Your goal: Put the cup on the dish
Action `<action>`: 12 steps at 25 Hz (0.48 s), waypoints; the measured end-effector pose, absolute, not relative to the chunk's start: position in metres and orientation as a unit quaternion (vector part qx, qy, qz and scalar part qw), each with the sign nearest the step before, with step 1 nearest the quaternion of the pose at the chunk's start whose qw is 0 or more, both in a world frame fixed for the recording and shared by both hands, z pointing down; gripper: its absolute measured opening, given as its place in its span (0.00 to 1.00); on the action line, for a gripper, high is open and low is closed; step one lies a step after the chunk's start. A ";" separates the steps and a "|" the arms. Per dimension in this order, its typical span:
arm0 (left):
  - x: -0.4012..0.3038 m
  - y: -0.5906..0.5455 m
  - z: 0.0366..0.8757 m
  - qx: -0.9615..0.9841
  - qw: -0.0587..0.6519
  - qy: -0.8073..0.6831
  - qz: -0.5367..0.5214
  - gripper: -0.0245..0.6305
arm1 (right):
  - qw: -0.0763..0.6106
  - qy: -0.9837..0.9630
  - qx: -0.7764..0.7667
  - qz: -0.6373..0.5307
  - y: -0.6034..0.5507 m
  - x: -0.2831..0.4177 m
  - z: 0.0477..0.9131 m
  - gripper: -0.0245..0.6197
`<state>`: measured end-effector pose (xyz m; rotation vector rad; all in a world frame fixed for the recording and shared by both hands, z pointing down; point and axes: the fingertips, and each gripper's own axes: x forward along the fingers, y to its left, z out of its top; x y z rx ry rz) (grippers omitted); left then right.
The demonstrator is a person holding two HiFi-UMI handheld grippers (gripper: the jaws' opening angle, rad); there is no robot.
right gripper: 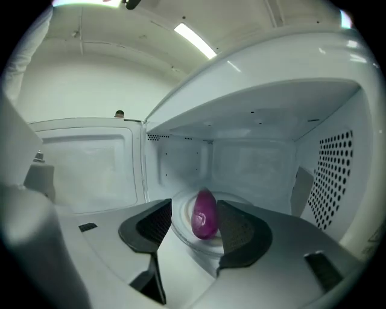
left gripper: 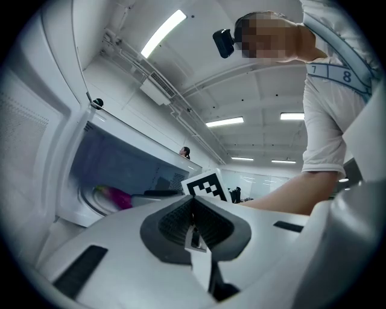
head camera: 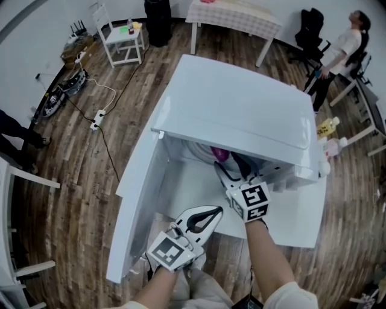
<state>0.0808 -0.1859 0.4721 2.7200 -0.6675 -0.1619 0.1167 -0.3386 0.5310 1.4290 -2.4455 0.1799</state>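
Observation:
A white microwave (head camera: 235, 102) stands with its door (head camera: 139, 199) swung open to the left. Inside, a purple cup (right gripper: 204, 214) rests on the round glass dish (right gripper: 181, 229); it also shows as a purple spot (head camera: 219, 154) in the head view. My right gripper (right gripper: 194, 211) reaches into the cavity and is open, its pads either side of the cup without pressing on it. My left gripper (left gripper: 193, 202) is shut on nothing and hangs level outside the opening, below the right one (head camera: 232, 166). From the left gripper view the cup (left gripper: 117, 197) lies at the far left.
The cavity's perforated right wall (right gripper: 344, 175) and back wall stand close around the dish. The door (right gripper: 84, 163) stands at the left. On the wooden floor are a white chair (head camera: 120, 36), a table (head camera: 235, 18), cables (head camera: 90, 102) and a seated person (head camera: 344, 48).

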 end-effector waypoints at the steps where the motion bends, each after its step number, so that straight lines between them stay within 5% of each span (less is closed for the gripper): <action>1: 0.081 -0.190 0.473 0.955 0.166 -0.239 -0.057 0.04 | 0.148 -0.852 0.499 0.063 -0.336 0.118 0.530 0.42; 12: 0.078 -0.225 0.476 0.948 0.143 -0.278 -0.056 0.04 | 0.110 -0.855 0.502 0.074 -0.305 0.124 0.513 0.42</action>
